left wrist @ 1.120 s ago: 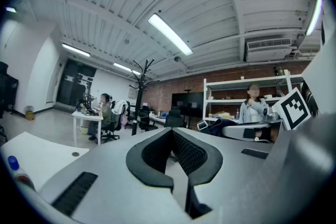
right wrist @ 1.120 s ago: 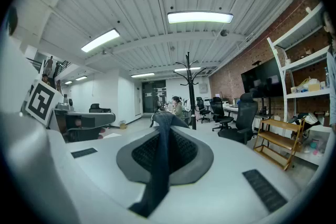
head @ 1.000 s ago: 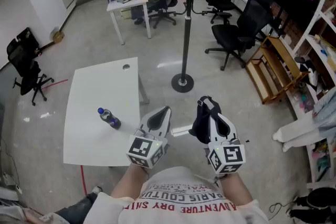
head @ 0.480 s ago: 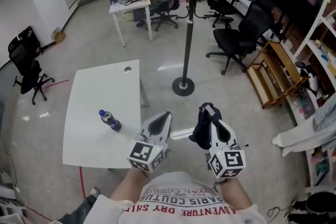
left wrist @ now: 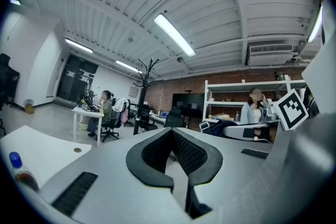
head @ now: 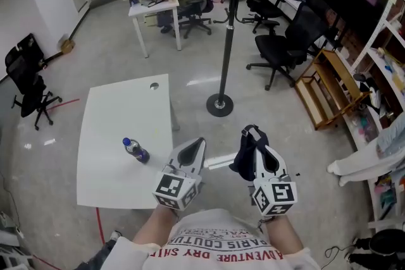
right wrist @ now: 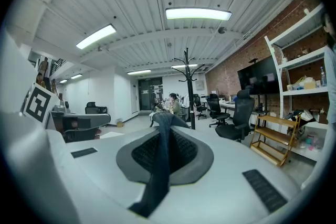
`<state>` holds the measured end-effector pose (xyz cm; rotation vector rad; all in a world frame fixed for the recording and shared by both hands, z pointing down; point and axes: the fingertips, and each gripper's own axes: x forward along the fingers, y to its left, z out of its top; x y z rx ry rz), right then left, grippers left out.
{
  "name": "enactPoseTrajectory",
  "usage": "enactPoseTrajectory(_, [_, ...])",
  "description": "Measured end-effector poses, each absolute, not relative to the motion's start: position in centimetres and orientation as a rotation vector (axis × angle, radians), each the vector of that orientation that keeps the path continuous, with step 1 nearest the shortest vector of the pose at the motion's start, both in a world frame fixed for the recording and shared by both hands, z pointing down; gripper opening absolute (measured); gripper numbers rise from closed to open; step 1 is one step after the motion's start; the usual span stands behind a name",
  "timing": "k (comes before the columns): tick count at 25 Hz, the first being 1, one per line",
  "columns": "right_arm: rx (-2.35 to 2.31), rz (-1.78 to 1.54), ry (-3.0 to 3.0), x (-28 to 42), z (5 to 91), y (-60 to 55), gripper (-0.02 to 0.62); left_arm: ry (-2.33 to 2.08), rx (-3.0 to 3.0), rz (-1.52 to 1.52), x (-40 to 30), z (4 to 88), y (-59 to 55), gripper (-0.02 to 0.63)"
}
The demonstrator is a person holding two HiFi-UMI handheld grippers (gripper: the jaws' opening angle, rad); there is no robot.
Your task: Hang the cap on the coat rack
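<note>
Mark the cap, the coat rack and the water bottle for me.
cap (head: pixel 242 158): head view, on its dark hanging fabric.
coat rack (head: pixel 226 41): head view, midway up its black pole.
water bottle (head: pixel 135 150): head view, on the bottle's body below the blue lid.

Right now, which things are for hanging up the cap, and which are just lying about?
For the job: cap, clamped in the right gripper; coat rack.
Just lying about: bottle on the white table; office chairs; wooden shelf.
</note>
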<state>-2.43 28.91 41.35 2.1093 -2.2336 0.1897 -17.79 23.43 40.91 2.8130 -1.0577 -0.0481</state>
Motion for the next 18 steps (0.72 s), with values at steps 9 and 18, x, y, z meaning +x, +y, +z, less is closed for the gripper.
enactPoseTrajectory(9, [2.102, 0.191, -2.222, -4.3, 42.1, 25.8, 0.018, -1.045, 2.786, -0.028, -19.6, 43.2, 20.8, 0.005])
enactPoseTrajectory(18, [2.025, 0.242, -2.277, -2.0, 43.9, 19.9, 0.018, -1.116, 2.742, -0.004, -17.6, 44.8, 16.1, 0.005])
